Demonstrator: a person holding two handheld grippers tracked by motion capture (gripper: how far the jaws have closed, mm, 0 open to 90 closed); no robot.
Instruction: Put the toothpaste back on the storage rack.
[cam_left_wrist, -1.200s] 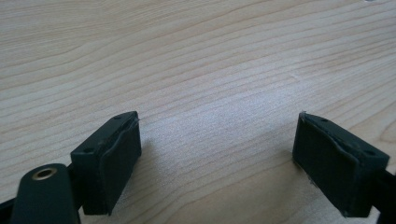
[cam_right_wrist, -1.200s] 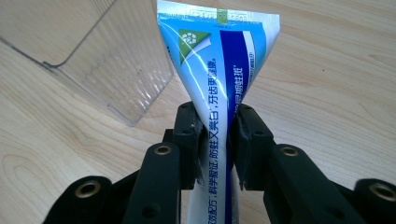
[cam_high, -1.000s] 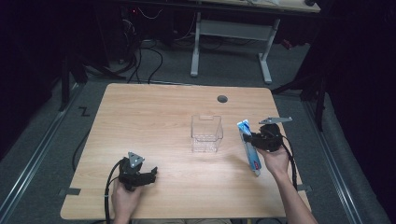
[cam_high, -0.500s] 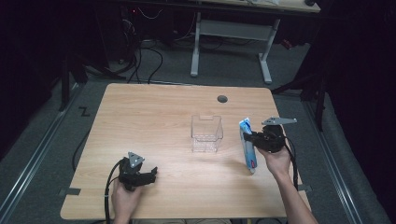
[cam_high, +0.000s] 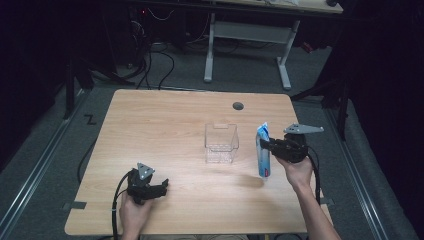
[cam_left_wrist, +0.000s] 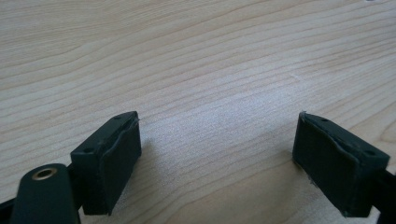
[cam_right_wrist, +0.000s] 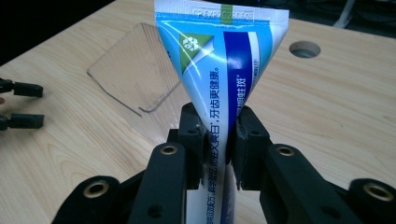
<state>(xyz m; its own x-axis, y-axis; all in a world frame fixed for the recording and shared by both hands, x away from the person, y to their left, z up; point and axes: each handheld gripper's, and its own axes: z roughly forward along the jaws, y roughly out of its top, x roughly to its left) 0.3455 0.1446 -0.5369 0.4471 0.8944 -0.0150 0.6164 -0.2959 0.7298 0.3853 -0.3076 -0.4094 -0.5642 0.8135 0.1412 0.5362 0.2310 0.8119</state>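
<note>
Work in hand: tube (cam_right_wrist: 219, 70) gripped for transfer, judged bound for the clear bin (cam_high: 221, 144).
Right gripper (cam_right_wrist: 219, 147): jaws closed tight on the tube, pads pinching its lower body; crimped flat end pointing up and away in the right gripper view.
Tube position: raised off the desk (cam_high: 165, 120), right of the bin, near but not touching; cap end toward the desk edge in the high view (cam_high: 263, 150).
Left gripper (cam_left_wrist: 217, 154): jaws wide open, nothing between them, resting low over bare desk at the near left (cam_high: 145, 185), well apart from the bin.
Risk, slip: soft, glossy tube wall; narrow pinch zone; possible slide or rotation between the pads during a swing.
Risk, squeeze: hard clamp on a filled tube; possible bulge toward the cap or a leak, cap state too small to tell.
Risk, collision: long tube, small bin mouth; tilted entry likely to strike the rim and knock or tip the light bin.
Risk, bin drift: bin unsecured, left gripper not steadying it; a nudge likely to shift it across the desk.
Risk, poor seating: tube apparently longer than the bin depth; early release likely to leave it leaning out or toppling over the wall.
Risk, cable: right gripper cable trailing beside the forearm; possible snag at the desk edge.
</note>
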